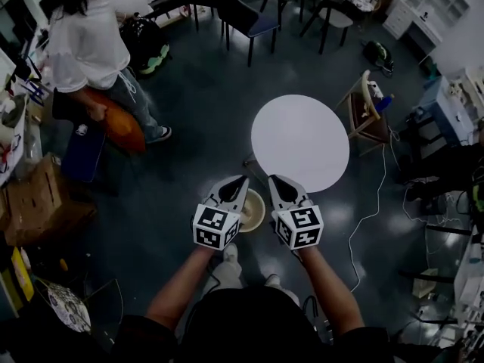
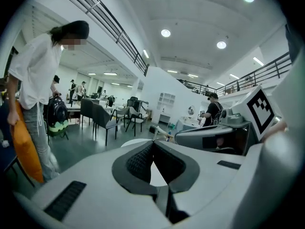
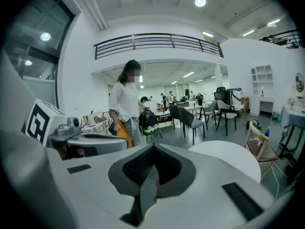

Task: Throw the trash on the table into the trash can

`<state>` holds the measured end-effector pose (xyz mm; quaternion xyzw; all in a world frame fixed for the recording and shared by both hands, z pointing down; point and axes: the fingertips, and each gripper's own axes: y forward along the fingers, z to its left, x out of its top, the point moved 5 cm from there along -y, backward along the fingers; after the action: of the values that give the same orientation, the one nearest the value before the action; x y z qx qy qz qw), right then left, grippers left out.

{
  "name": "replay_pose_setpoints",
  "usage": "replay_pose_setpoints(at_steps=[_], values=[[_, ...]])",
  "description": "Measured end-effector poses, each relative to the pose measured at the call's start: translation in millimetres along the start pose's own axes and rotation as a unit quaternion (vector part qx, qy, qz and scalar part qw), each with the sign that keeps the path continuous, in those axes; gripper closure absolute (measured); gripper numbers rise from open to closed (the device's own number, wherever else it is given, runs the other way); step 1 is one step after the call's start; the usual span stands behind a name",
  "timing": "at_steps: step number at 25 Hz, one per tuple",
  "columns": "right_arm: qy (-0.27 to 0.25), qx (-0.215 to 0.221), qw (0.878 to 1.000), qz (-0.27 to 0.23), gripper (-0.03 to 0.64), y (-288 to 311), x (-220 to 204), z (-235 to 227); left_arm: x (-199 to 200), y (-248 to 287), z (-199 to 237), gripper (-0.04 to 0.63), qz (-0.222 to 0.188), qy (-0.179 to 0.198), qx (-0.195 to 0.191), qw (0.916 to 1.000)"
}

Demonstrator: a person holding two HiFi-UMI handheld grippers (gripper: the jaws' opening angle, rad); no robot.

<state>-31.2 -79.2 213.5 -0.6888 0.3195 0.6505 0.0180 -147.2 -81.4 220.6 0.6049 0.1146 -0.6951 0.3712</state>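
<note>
The round white table (image 1: pixel 300 142) stands ahead of me with a bare top; I see no trash on it. On the floor at its near edge sits a small beige trash can (image 1: pixel 255 212), partly hidden by my grippers. My left gripper (image 1: pixel 242 178) and right gripper (image 1: pixel 272 178) are held side by side above the can, tips toward the table. In the left gripper view the left gripper (image 2: pixel 153 142) has its tips together and holds nothing. The right gripper (image 3: pixel 153 146) is likewise shut and empty, with the table (image 3: pixel 233 156) beyond it.
A person in a white shirt (image 1: pixel 91 44) with an orange bag stands at the far left. Dark chairs (image 1: pixel 246 13) line the back. A wooden chair (image 1: pixel 367 112) is right of the table. A cardboard box (image 1: pixel 30 199) sits left, and a white cable (image 1: pixel 370 210) runs across the floor.
</note>
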Motion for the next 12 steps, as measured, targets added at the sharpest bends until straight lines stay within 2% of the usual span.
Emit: replay_pose_setpoints(at_steps=[12], values=[[-0.011, 0.020, 0.998, -0.060, 0.597, -132.5, 7.1, -22.4, 16.6, -33.3, -133.4, 0.580, -0.037, 0.033, 0.018, 0.9986]])
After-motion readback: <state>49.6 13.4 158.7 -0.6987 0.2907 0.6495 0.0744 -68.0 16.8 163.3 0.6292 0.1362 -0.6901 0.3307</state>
